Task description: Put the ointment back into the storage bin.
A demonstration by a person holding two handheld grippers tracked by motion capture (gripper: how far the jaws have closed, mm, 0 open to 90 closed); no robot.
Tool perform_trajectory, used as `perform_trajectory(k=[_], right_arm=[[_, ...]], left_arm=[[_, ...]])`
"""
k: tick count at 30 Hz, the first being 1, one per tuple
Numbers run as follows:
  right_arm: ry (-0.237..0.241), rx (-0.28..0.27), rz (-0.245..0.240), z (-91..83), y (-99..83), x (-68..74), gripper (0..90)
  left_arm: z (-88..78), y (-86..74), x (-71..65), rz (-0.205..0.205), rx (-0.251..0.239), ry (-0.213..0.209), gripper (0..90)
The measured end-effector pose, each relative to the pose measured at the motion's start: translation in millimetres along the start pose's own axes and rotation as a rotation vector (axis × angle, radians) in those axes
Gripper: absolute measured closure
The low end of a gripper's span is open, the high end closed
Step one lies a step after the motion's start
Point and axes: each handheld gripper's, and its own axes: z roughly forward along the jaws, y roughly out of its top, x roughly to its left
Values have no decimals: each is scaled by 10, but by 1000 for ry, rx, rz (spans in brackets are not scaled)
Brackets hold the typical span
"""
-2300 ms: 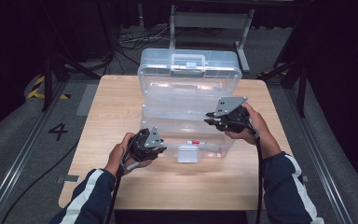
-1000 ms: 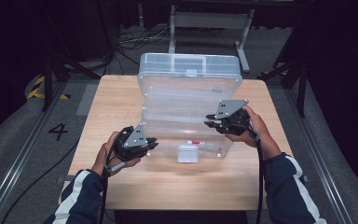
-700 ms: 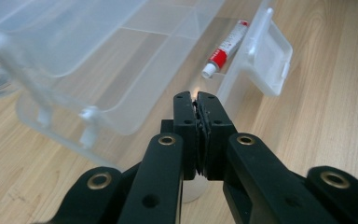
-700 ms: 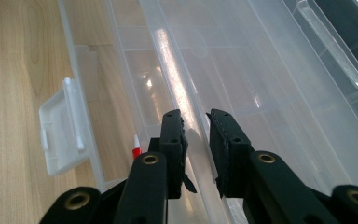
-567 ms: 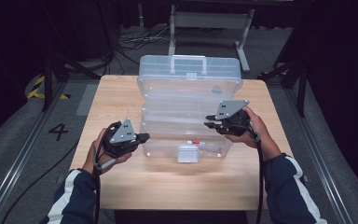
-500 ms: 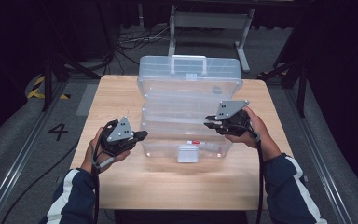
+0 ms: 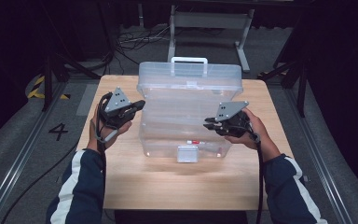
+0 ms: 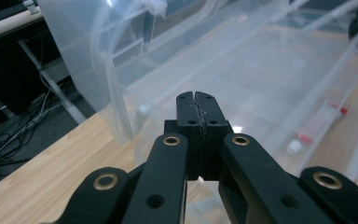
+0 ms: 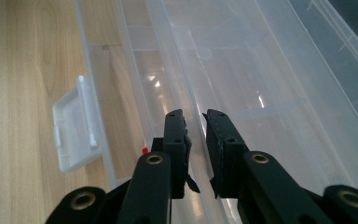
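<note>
both hands at the open clear box

a clear plastic box sits mid-table, its lid standing up at the far side with a white handle on top. a white latch hangs on its near wall, and a small red-capped tube lies inside near the front.

my left gripper hovers just beside the box's left wall, its fingers pressed together on nothing. my right gripper reaches over the right part of the box, its fingers slightly parted either side of a clear rim; i cannot tell whether they touch it.
</note>
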Motion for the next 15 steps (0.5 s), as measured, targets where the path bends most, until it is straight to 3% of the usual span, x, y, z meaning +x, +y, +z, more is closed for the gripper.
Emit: perform_trajectory(k=[6,15], right_arm=[[3,16,-8,0,-21,49,793],[-33,10,-7,-64,-66,119,809]], left_arm=[[3,32,28,-41,-39,3,900],[-90,-8,18,-34,-55,-11,900]])
